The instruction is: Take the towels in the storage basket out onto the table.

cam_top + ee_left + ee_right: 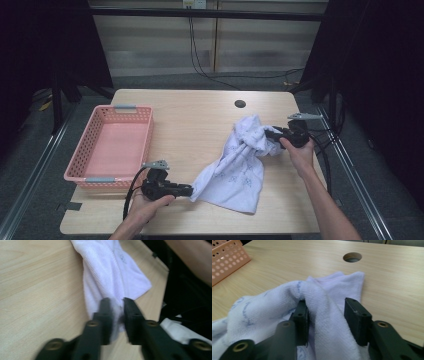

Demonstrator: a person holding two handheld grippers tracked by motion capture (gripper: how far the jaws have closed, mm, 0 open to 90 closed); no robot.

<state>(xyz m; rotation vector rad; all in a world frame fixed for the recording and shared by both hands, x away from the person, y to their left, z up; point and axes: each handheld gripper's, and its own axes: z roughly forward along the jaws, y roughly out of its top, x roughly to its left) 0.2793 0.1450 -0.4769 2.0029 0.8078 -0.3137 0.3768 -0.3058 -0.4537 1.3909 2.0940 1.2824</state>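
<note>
Here we are at the wooden table (200,120), and the white towel (235,170) with its faint blue print lies stretched across it, well to the right of the pink basket (107,145). The left gripper (189,190) has its jaws nearly together, pinching the towel's near corner just off the basket's front right corner; its own view shows a thin fold of cloth caught between them. The right gripper (267,133) is at the far end, farther still from the basket, jaws spread with a thick ridge of terry bunched between them (325,312) — around the cloth, not yet clamped on it, I'd say.

This thing looks light, soft and floppy, with no stiffness at all; it should sag wherever it isn't held. Grippy pile, nothing fragile. Corners and hems are the places to take it, one at each end.

Its long axis runs diagonally, from the pinched corner near the basket away toward the table's far right, rumpled and twisted at that upper end.
</note>
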